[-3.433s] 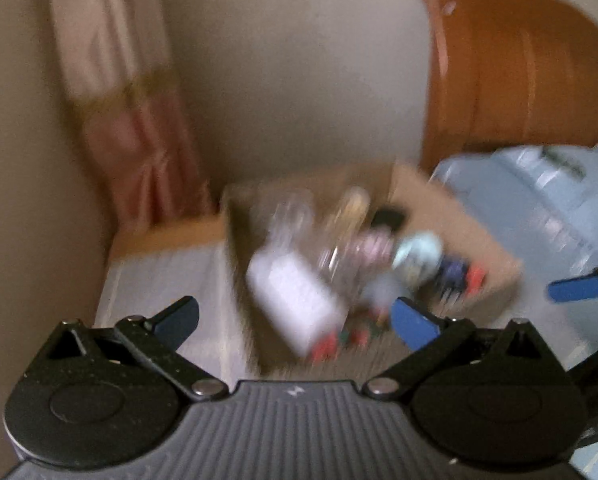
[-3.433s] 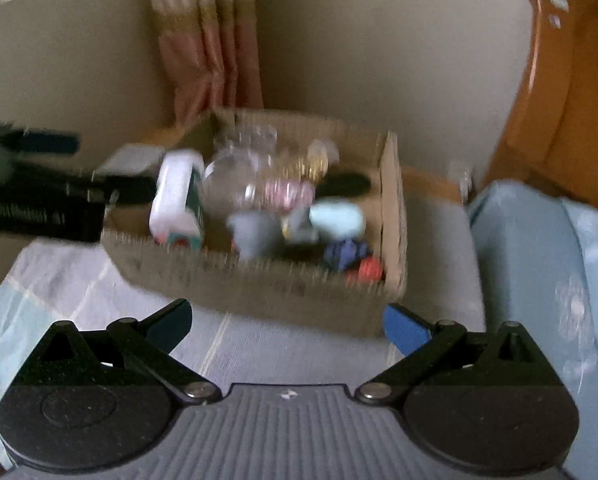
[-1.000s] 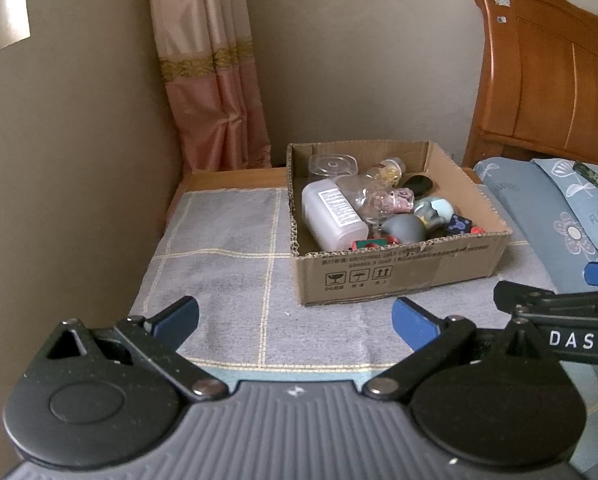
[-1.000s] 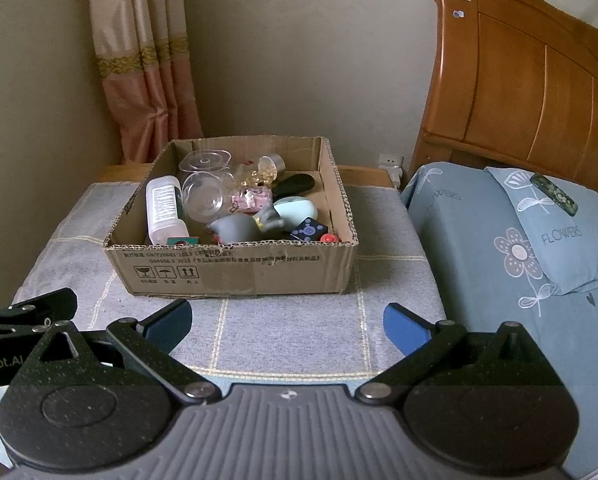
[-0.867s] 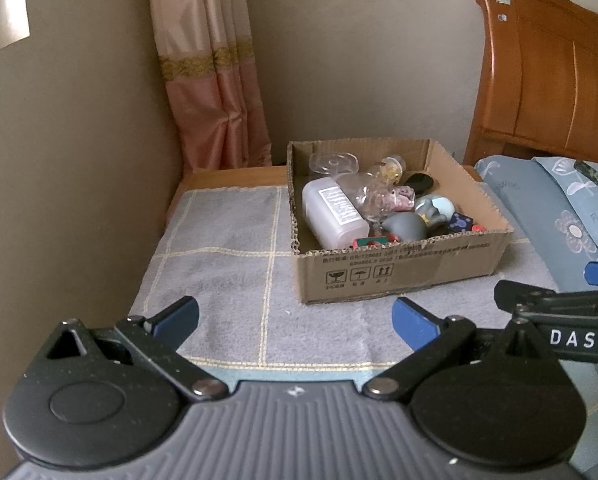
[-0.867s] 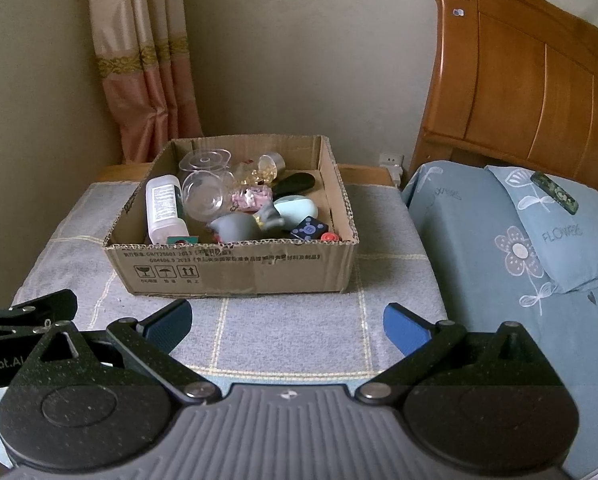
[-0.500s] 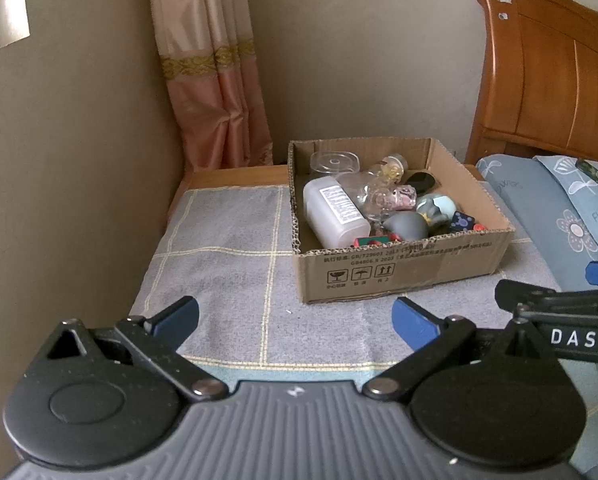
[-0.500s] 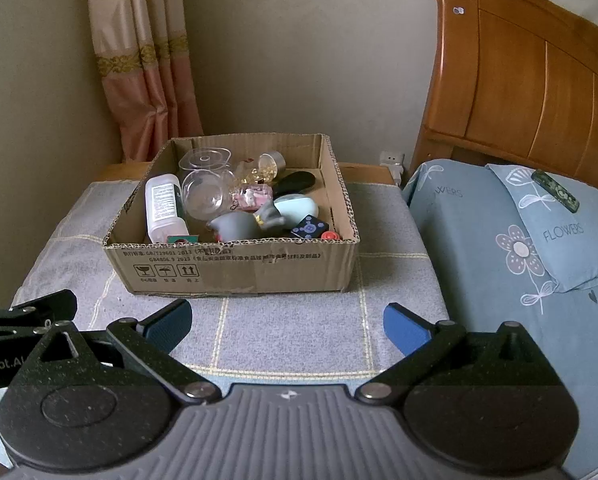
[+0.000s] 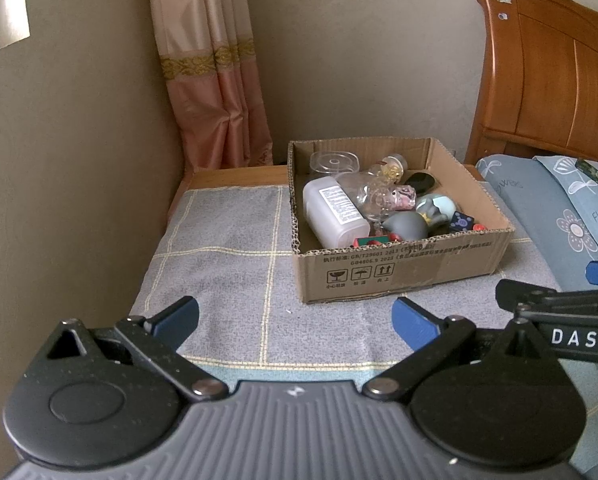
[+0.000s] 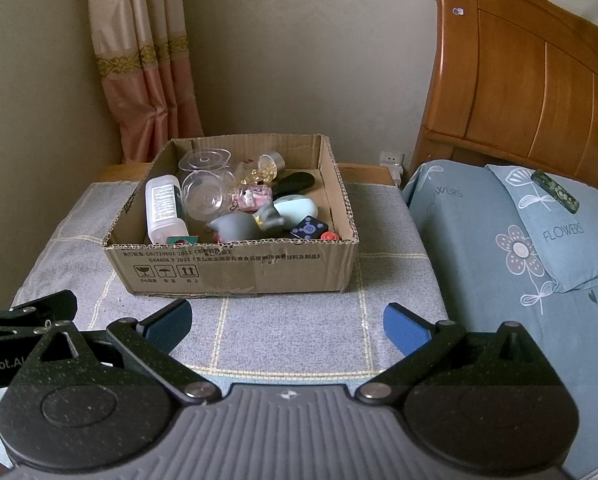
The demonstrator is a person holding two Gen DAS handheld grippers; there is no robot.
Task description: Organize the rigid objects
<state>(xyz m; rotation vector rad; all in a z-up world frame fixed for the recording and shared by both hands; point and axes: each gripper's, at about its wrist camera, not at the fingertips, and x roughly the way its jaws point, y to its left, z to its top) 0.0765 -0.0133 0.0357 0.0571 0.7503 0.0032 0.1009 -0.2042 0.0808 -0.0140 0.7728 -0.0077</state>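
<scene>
Both claws hang empty above the near edge of the surface (image 10: pixel 283 336), the left claw (image 9: pixel 295 314) and the right claw (image 10: pixel 287 316) each spread wide. Beyond them the cardboard box (image 10: pixel 235 272) sits toward the far right corner, heaped with rigid odds and ends. The white bottle (image 10: pixel 163 208) lies along the box's left wall, probably light and firm, best pinched across its body. The clear jar (image 10: pixel 205 194) likely is slick and crushable. The grey figurine (image 10: pixel 239 227) looks smooth and rounded, so prone to slipping. Items overlap, and the box walls crowd any sideways approach. The bed (image 10: pixel 499 240) borders the surface's right edge.
</scene>
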